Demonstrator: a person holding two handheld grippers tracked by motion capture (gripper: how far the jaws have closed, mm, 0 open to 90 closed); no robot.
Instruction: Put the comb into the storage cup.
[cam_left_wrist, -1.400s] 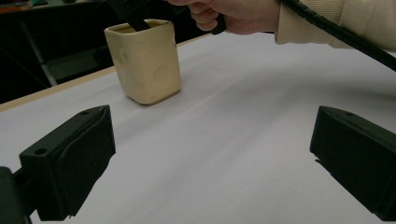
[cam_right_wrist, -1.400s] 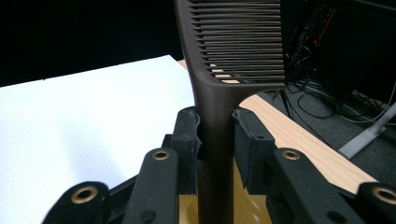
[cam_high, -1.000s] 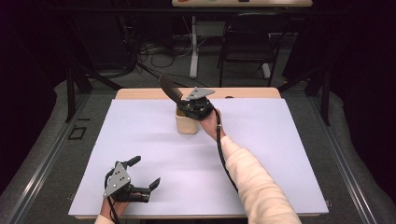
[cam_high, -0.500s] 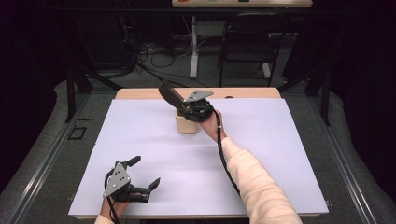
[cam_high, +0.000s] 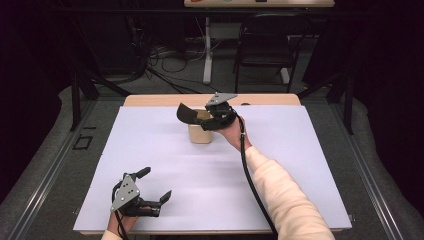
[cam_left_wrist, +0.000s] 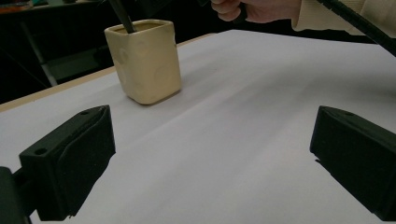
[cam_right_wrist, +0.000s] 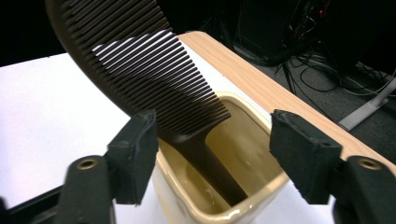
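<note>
A comb stands in a cup on the table.
The dark comb (cam_right_wrist: 154, 70) leans with its handle down in the cream cup (cam_high: 201, 134). The right gripper (cam_right_wrist: 212, 154) sits over the cup, fingers apart and let go. The left gripper (cam_high: 150, 189) rests near the table (cam_high: 300, 165) edge, fingers wide apart, holding nothing.
</note>
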